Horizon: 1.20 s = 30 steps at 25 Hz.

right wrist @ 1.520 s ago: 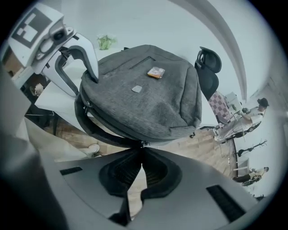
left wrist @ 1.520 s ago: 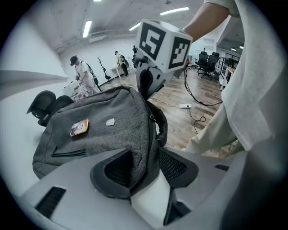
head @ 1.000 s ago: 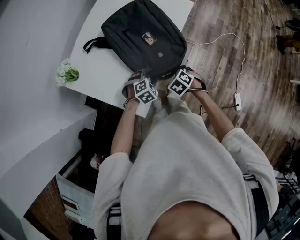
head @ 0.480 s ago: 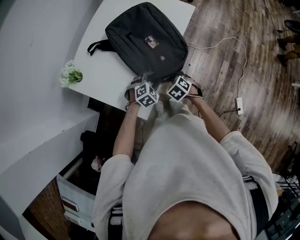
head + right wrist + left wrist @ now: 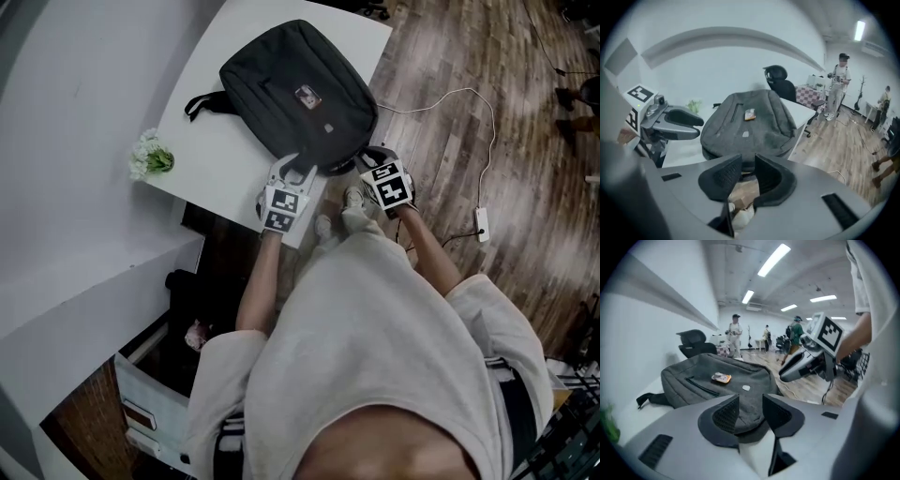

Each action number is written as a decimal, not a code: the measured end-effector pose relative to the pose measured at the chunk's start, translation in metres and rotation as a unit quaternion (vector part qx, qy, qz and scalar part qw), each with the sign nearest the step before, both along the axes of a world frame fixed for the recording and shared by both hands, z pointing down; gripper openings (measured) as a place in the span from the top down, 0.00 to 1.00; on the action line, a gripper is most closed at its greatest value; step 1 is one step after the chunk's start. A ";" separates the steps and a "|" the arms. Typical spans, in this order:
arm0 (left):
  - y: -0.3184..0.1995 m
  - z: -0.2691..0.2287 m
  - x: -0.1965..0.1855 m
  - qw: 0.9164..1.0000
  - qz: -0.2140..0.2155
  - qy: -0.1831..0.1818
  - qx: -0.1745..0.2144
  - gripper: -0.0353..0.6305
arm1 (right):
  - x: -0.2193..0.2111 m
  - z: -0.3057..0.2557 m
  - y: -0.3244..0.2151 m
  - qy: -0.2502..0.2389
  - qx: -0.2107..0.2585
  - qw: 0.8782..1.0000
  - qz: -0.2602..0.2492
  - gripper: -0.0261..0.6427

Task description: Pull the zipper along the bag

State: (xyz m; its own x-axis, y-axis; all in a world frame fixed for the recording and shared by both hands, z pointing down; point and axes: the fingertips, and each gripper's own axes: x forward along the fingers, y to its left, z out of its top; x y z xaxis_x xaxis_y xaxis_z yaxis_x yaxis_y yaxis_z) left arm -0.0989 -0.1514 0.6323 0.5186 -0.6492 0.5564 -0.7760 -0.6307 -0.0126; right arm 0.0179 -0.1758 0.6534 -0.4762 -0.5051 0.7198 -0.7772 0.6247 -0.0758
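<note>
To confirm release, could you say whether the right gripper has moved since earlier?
Yes: the right gripper drew back rightward from the bag; its jaws have just been opening with nothing between.

Long ceiling strip lights (image 5: 773,259) lit the room from above, glaring white in the left gripper view. The head view was dim and flat; the white tabletop (image 5: 211,141) was its brightest patch, the bag (image 5: 298,94) a near-black mass with little detail, and deep shadow lay under the tabletop's near edge. Both gripper views bowed hard toward black rounded corners, and the far people (image 5: 840,89) looked soft.
</note>
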 end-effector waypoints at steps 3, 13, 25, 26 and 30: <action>-0.014 -0.033 -0.011 0.996 -0.064 0.059 0.033 0.73 | 0.007 -0.029 -0.020 -0.046 0.035 0.997 0.045 0.85; -0.038 -0.135 -0.032 0.972 -0.139 0.133 0.134 0.89 | 0.017 -0.155 -0.057 -0.113 0.189 0.971 0.091 0.94; -0.051 -0.180 -0.040 0.965 -0.152 0.129 0.173 0.91 | 0.021 -0.205 -0.058 -0.111 0.250 0.959 0.067 0.94; -0.051 -0.181 -0.040 0.965 -0.152 0.127 0.174 0.91 | 0.023 -0.206 -0.058 -0.109 0.252 0.959 0.067 0.94; -0.054 -0.184 -0.040 0.964 -0.153 0.125 0.177 0.91 | 0.024 -0.210 -0.059 -0.104 0.258 0.958 0.065 0.94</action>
State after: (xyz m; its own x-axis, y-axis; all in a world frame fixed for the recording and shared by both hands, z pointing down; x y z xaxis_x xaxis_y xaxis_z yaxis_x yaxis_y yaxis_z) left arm -0.1392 -0.2059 0.4483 0.3615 -0.9196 0.1536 -0.9318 -0.3620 0.0261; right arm 0.0421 -0.2348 0.4438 -0.4911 -0.8331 0.2546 -0.8526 0.5196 0.0554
